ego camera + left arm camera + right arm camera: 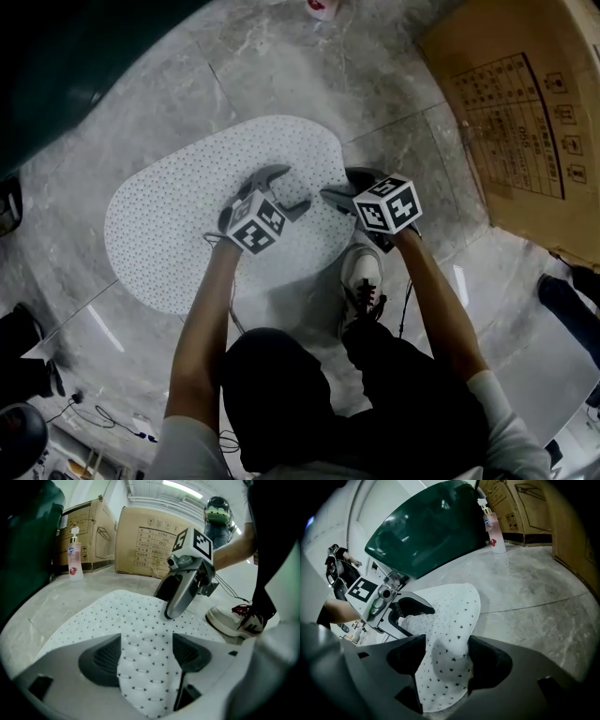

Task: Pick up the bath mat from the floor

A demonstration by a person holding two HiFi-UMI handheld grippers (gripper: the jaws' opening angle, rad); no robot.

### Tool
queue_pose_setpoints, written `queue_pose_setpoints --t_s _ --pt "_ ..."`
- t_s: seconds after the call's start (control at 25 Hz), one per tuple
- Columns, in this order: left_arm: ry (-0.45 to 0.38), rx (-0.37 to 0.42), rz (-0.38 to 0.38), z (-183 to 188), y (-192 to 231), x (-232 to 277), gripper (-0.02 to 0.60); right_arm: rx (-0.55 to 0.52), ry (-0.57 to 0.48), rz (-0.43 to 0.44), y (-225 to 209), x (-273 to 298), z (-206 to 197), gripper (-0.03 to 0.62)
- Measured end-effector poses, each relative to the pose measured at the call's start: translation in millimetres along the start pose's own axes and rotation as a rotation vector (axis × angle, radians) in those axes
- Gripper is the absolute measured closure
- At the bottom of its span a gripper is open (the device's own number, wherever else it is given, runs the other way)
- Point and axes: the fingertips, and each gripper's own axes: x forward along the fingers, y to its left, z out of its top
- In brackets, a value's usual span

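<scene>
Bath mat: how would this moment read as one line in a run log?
stage: grasp | left gripper: shut on bath mat | right gripper: shut on bath mat | mat: mostly flat on floor

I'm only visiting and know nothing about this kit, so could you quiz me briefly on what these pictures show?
1. True or false: the left claw and the right claw each grip the mat.
2. What stands by the boxes? A) bottle, B) bucket, C) broom.
3. Fill in: a white ___ rests beside the mat.
Key: 1 true; 2 A; 3 shoe.
</scene>
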Motion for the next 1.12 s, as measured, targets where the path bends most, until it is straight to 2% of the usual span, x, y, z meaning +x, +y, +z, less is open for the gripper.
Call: queue_pose_setpoints --t_s 0.16,0.28,0.36,0.44,0.52,0.64,0.76,1.12 --pt "-0.001 -0.001 -0.018 -1.4 -4.0 -3.7 0.264 0.017 0.008 0.100 23.8 13.1 7.2 0.296" --pt "-0.033 -0.036 -0.018 2.8 -5.2 -9.0 0.262 -0.001 0.003 0.103 29.4 17.5 13.8 0.443" --pt "-0.035 -0.058 -0.026 0.3 -10.2 -13.0 0.262 -0.018 0.013 0.099 34.8 19.0 12.9 0.507" --pt "-0.036 -0.075 -0.023 -2.2 -12.1 -18.7 0.262 -0.020 0.012 0.096 40.3 18.8 14.2 0.540" --pt "-0.056 -0.097 0.002 -1.0 -8.9 -28.2 0.262 0.028 -0.014 0.120 45.9 14.0 20.6 0.548" --pt "-0.115 -0.125 0.068 8.3 2.4 -48.8 0.262 0.139 -0.086 0.169 52.1 -3.7 38.8 0.549" --pt "-0.181 -0.153 0.149 25.0 19.8 -74.6 0.262 0.181 -0.171 0.174 56.1 -26.9 66.3 0.551" --pt "-0.370 -0.260 0.436 67.6 69.6 -190.6 0.264 0.057 -0.325 0.043 80.3 -115.3 155.3 0.553"
